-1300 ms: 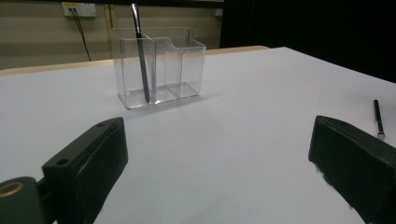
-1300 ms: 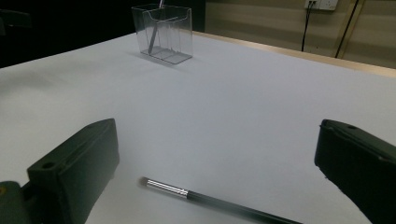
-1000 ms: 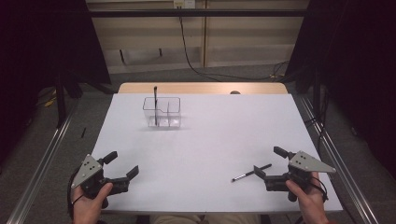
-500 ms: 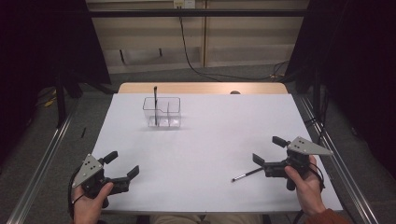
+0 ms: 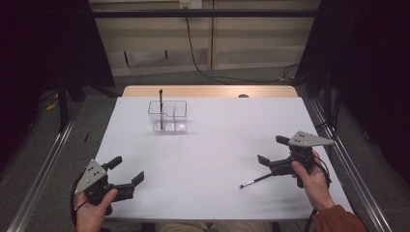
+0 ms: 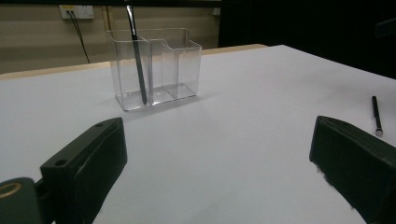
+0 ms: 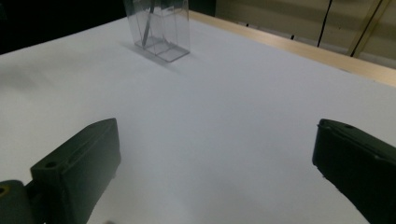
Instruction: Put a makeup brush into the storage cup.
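Holding your left gripper (image 5: 125, 170) at the near left, jaws spread and empty; clear two-compartment holder (image 5: 168, 116) far ahead of it, one black pen (image 5: 160, 108) standing in its left compartment. Loose pen (image 5: 256, 180) lying just below your right gripper (image 5: 273, 151), jaws parted, grasping nothing.

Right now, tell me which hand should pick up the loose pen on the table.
Right. The right tool hangs open almost over the pen, which lies just beside it. The left tool, also open, sits at the opposite near corner, far across the table.
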Demonstrator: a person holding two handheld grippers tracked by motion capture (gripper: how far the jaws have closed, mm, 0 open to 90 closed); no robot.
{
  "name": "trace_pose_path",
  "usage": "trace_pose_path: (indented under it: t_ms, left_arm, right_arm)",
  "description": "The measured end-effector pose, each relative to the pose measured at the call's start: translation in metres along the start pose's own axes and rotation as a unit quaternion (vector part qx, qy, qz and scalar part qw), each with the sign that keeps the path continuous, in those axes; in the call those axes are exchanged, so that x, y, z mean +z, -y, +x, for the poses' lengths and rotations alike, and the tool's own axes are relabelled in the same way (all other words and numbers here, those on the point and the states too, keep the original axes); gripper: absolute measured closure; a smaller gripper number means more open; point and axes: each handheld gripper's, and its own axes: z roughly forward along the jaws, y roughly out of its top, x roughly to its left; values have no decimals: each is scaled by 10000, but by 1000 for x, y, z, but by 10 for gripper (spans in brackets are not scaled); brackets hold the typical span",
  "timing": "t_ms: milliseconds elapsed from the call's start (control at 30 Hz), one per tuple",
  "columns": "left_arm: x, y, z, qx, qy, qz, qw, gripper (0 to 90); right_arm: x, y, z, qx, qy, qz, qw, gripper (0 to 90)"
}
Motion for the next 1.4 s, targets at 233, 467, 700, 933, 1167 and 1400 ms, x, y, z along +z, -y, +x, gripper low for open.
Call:
trace_pose_path:
  t_ms: [233, 467, 700, 933, 1167, 1400]
  left_arm:
    - [0, 0, 2, 40, -26, 23, 10000, 41]
    - [0, 0, 2, 40, -25, 26, 10000, 41]
    - [0, 0, 3, 43, -10, 36, 10000, 41]
    - [0, 0, 2, 53, 14, 47, 10000, 43]
    - [1, 0, 3, 49, -40, 67, 10000, 43]
    - [1, 0, 3, 57, -26, 103, 9999, 42]
  right_arm:
    - [2, -2, -6, -138, -153, 479, 9986, 12]
    - [5, -10, -10, -154, -692, 1133, 9910, 11]
    - [14, -11, -12, -141, -1182, 1798, 9765, 14]
    - [14, -13, -12, -497, -1350, 2100, 9670, 21]
    - [18, -11, -14, -587, -1352, 2775, 9494, 68]
    - [20, -11, -17, -730, -1422, 3110, 9369, 71]
